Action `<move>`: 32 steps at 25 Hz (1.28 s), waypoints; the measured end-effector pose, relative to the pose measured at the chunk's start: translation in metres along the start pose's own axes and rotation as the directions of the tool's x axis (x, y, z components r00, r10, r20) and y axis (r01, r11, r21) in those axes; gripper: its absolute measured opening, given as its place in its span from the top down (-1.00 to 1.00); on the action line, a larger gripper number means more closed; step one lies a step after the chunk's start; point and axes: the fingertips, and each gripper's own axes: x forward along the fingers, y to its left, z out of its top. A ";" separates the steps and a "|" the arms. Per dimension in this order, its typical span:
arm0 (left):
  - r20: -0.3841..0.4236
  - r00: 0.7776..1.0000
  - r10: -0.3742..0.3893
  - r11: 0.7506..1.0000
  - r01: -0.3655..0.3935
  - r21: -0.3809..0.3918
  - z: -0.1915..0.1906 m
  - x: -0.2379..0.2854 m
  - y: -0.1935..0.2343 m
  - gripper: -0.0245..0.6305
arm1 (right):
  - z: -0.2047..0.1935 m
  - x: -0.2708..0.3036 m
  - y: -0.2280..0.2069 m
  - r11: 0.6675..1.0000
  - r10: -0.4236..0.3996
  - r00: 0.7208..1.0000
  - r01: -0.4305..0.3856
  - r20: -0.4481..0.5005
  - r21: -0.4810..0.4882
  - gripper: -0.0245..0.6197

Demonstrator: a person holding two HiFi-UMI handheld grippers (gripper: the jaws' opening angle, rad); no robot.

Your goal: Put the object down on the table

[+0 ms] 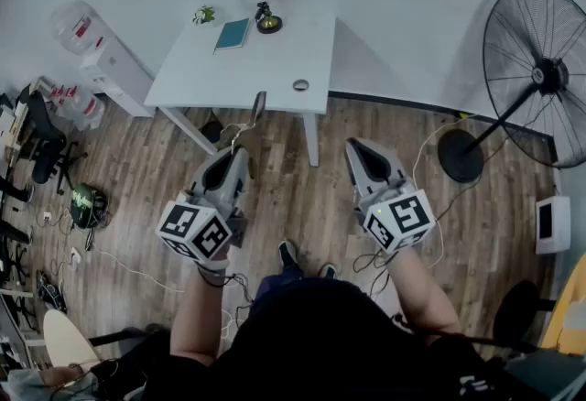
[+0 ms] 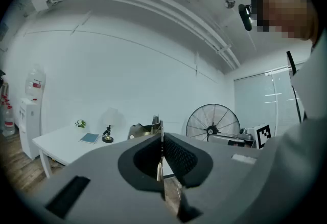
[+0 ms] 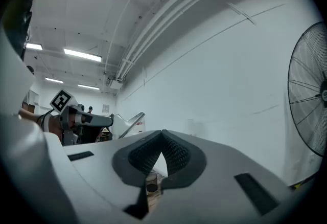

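Observation:
My left gripper (image 1: 241,152) is shut on a thin flat dark object (image 1: 258,108) that sticks out past its tips toward the white table (image 1: 211,79). In the left gripper view the left gripper (image 2: 161,138) has this object (image 2: 156,125) edge-on between the pads. It hangs over the wooden floor, just short of the table's front edge. My right gripper (image 1: 353,146) is level with the left one, also over the floor; in its own view the right gripper (image 3: 162,134) is shut with nothing in it.
On the table's far side lie a teal book (image 1: 232,34), a small plant (image 1: 203,15) and a dark figurine on a round base (image 1: 267,21); a round disc (image 1: 300,85) sits near the front edge. A big standing fan (image 1: 540,70) is at the right, a water dispenser (image 1: 101,51) at the left. Cables trail over the floor.

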 end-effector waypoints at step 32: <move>0.072 0.989 0.132 0.984 -0.121 -0.130 0.000 -0.121 0.203 0.90 | -0.020 0.142 0.103 1.000 -0.015 0.999 0.015 -0.034 0.020 0.91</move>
